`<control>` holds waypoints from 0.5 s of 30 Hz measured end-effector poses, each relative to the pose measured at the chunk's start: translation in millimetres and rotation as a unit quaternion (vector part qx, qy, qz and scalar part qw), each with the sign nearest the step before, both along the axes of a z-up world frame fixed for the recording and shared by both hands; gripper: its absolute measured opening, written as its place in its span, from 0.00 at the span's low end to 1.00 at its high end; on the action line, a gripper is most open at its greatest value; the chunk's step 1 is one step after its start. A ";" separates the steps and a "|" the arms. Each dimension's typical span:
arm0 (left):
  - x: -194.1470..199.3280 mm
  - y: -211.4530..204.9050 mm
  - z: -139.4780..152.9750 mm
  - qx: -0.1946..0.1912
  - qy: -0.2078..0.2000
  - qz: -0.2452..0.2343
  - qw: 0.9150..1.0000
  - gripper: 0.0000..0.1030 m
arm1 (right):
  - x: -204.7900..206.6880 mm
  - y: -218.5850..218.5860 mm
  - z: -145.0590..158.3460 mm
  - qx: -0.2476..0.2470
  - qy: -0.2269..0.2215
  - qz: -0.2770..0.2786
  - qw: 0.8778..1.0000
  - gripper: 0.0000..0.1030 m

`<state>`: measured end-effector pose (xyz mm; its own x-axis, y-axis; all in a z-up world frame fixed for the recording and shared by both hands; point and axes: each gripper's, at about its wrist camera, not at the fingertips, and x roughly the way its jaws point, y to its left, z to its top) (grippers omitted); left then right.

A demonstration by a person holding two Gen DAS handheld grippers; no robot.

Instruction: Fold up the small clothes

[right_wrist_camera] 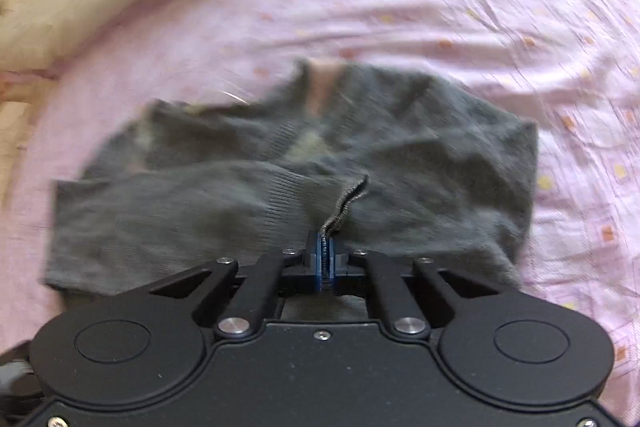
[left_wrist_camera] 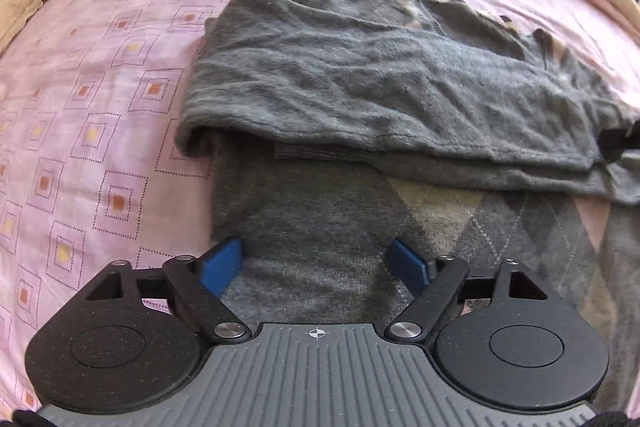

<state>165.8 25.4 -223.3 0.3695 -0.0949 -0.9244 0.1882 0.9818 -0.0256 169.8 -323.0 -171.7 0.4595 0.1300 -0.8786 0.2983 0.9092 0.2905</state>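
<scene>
Sweater [left_wrist_camera: 360, 79] flat on pink bedsheet [left_wrist_camera: 100, 87], grey, argyle front half-covered — sleeve already laid across. Ribbed cuff [right_wrist_camera: 344, 199] pinched tight in right gripper [right_wrist_camera: 325, 259]; left gripper [left_wrist_camera: 316, 263] spread wide over lower body, holding nothing. Mid-fold, probably: next, lay cuff down flat, then release.
</scene>
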 end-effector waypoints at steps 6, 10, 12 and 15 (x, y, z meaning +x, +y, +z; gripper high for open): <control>-1.5 1.1 -3.0 -0.006 -0.002 0.000 1.000 0.84 | -26.6 -4.7 72.8 0.010 -0.075 0.022 0.997 0.09; -2.9 3.1 -2.6 -0.010 -0.004 -0.009 1.000 0.83 | -25.3 -26.0 32.1 -0.070 0.014 0.001 0.997 0.09; -2.4 3.4 -0.4 -0.010 -0.003 -0.014 1.000 0.83 | -22.9 -36.0 7.5 -0.079 0.051 -0.009 0.995 0.09; -0.5 5.1 7.8 -0.010 -0.004 -0.014 1.000 0.83 | -23.9 -39.7 -3.6 -0.070 0.051 -0.016 0.996 0.09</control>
<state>165.3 30.5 -215.5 0.3747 -0.1241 -0.9188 0.2153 0.9756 -0.0439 145.9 -362.7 -175.3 0.3685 -0.0108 -0.9296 0.3502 0.9279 0.1280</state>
